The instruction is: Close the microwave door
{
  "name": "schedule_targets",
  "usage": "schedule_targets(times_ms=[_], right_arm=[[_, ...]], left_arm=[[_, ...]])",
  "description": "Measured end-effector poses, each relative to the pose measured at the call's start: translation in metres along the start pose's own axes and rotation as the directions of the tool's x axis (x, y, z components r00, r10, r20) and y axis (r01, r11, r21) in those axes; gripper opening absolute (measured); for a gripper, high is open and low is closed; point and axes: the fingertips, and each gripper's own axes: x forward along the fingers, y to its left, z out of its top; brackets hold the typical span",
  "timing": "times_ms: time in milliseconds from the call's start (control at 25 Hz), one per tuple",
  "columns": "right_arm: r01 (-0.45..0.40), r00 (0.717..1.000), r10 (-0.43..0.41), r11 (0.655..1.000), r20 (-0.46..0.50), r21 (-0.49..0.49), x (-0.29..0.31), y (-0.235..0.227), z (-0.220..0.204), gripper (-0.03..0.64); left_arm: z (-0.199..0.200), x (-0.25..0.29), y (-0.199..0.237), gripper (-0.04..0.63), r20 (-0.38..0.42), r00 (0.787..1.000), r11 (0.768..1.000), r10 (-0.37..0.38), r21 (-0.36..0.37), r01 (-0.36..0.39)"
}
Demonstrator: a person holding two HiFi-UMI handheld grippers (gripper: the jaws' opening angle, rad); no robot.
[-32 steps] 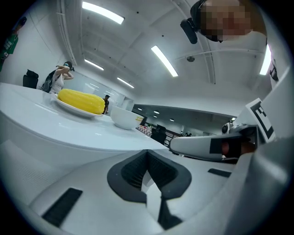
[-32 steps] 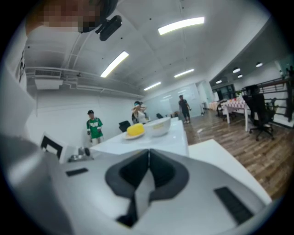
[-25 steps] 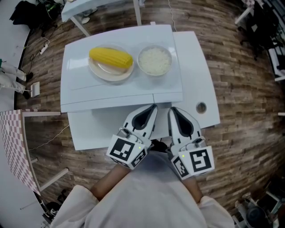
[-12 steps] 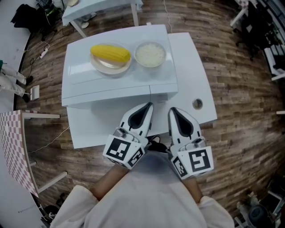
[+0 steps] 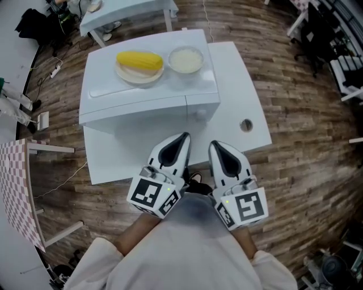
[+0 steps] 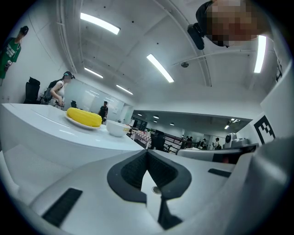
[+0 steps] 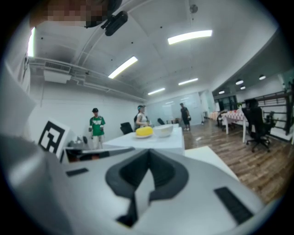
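Both grippers sit nearest you, at the counter's [image 5: 241,73] near edge: left gripper [image 5: 182,139] and right gripper [image 5: 214,145] are pressed together, nothing btwn the jaws. Just beyond, the microwave [image 5: 198,110] stands mid-counter. Its door [image 5: 136,112] faces you, left of a vertical seam, and looks flush already; can't tell for sure. Prob. light, rigid, hinged, so push flat near the seam edge, no pinch needed. Go gentle: corn [image 5: 139,59] on a plate [image 5: 139,78] and a bowl [image 5: 186,59] ride on top. The counter's smooth, maybe slick. Wood floor [image 5: 300,141] all round, another table [image 5: 122,8] far left.
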Motion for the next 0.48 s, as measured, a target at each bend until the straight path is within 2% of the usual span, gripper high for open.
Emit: schedule_targets(times_ms=[480], right_arm=[[-0.029, 0.999, 0.029, 0.999, -0.016, 0.027, -0.028, 0.011, -0.013, 0.021]], left_arm=[[-0.008, -0.019, -0.021, 0.015, -0.011, 1.0, 1.0, -0.015, 0.001, 0.015]])
